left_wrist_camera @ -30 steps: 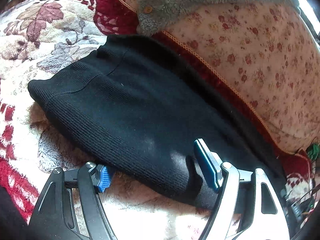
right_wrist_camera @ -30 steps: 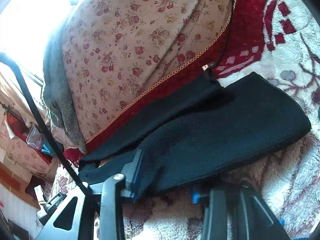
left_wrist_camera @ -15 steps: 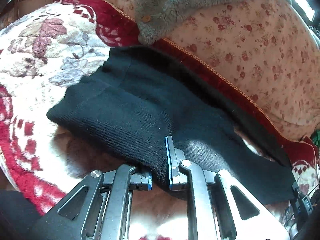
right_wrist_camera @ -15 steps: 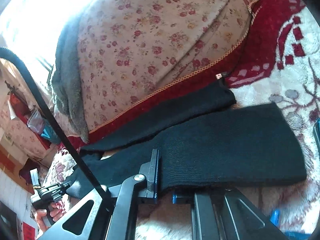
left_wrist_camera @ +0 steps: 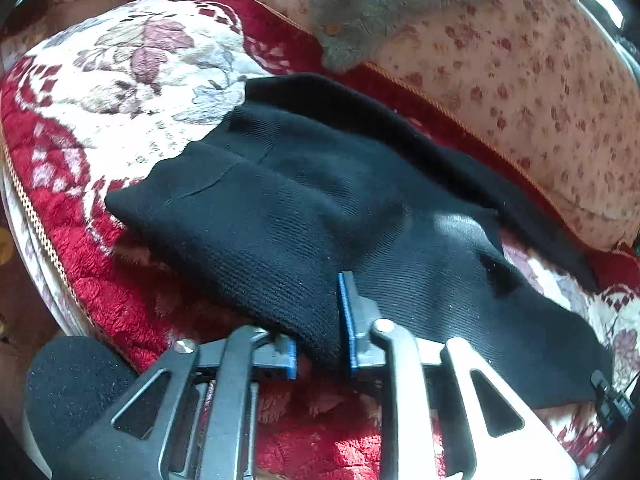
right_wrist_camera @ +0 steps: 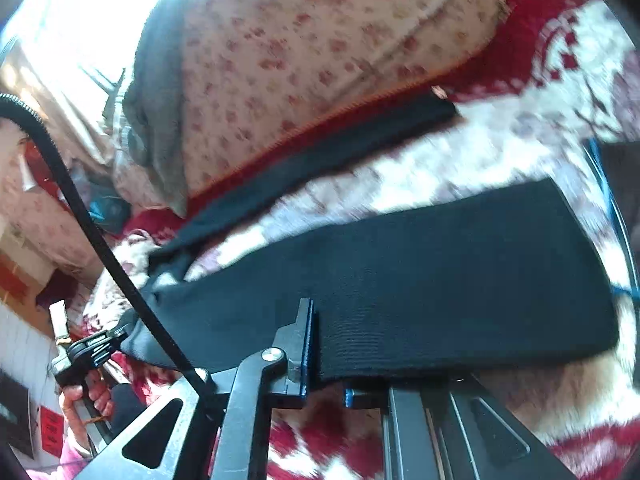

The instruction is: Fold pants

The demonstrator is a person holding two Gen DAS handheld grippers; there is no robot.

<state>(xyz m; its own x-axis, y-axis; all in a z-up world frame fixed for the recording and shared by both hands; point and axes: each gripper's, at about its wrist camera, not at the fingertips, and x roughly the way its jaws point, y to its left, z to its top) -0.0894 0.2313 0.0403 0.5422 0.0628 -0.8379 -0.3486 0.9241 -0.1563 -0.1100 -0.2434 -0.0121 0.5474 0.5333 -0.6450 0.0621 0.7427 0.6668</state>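
Black knit pants (left_wrist_camera: 280, 208) lie on a red and cream floral blanket (left_wrist_camera: 120, 80). My left gripper (left_wrist_camera: 320, 344) is shut on the near edge of the pants close to the waistband end, and the cloth bunches between the blue pads. In the right wrist view my right gripper (right_wrist_camera: 326, 364) is shut on the near edge of one pant leg (right_wrist_camera: 440, 280), which is lifted and pulled toward me. The other leg (right_wrist_camera: 320, 160) lies apart along the floral cushion.
A floral cushion (left_wrist_camera: 520, 80) with a grey garment (left_wrist_camera: 380, 12) over it runs along the far side. The blanket's edge (left_wrist_camera: 36, 232) drops off at the left. The other hand-held gripper (right_wrist_camera: 88, 352) and a black cable (right_wrist_camera: 100, 240) show at the left of the right wrist view.
My left gripper closed on the pants edge and pulled it up and back. My right gripper pulled its leg toward me, so the two legs have parted and blanket shows between them.
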